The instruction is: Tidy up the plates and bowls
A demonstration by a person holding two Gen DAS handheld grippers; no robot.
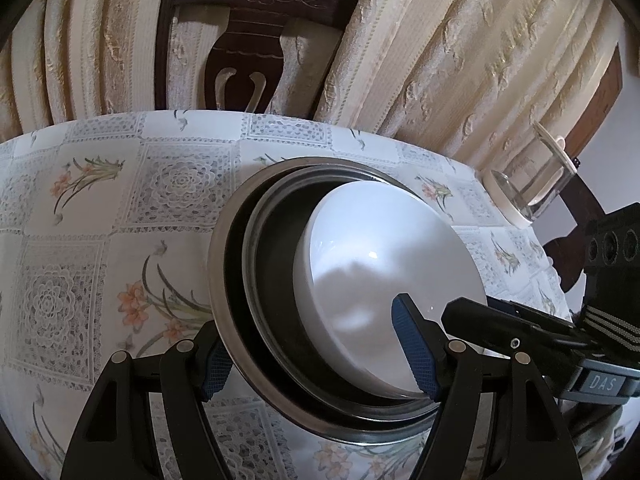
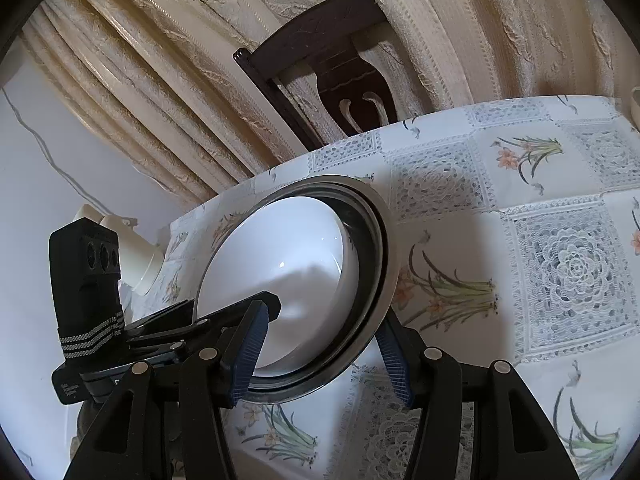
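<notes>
Both my grippers straddle the nested bowl stack on the table.

My left gripper [image 1: 320, 360] stands wide, pads either side of the metal bowls [image 1: 236, 280]. My right gripper [image 2: 320, 348] is likewise wide across the same rim. The white bowl [image 1: 384, 268] sits innermost, tilted, on the floral tablecloth [image 1: 100, 208].
</notes>
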